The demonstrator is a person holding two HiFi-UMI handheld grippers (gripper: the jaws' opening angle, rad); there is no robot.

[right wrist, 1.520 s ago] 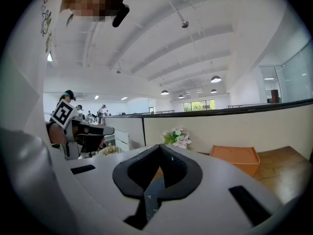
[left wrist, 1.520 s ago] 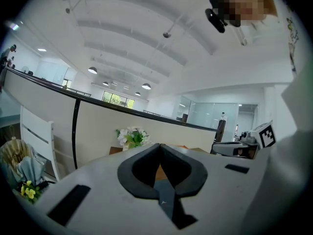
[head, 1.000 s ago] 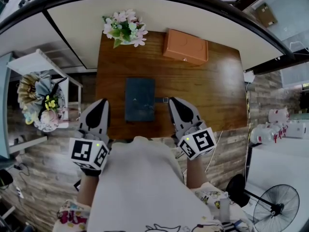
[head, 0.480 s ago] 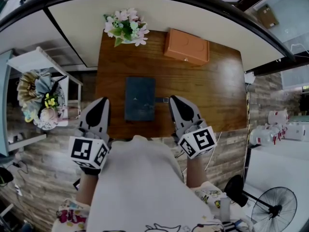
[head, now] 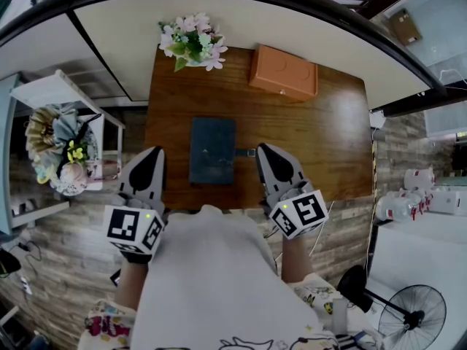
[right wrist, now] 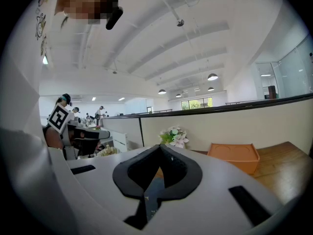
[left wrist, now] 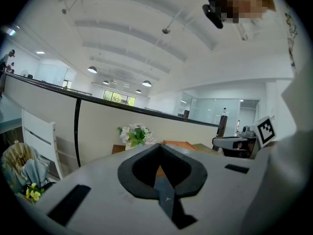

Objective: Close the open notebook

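A dark blue notebook (head: 212,150) lies flat with its cover down in the middle of the wooden table (head: 321,133), and a small tab sticks out from its right edge. My left gripper (head: 153,156) hovers at the table's near left edge, left of the notebook and apart from it, shut and holding nothing. On the notebook's right, my right gripper (head: 262,152) is also shut and empty, its tip close to the tab. In the left gripper view the left gripper (left wrist: 159,150) has its jaws together. The right gripper view shows the right gripper (right wrist: 160,151) the same way.
A pot of pink and white flowers (head: 191,41) stands at the table's far left corner and an orange box (head: 283,71) at the far middle. A partition wall runs behind the table. A white chair (head: 62,93) and a flower basket (head: 62,155) stand to the left, a fan (head: 414,313) at lower right.
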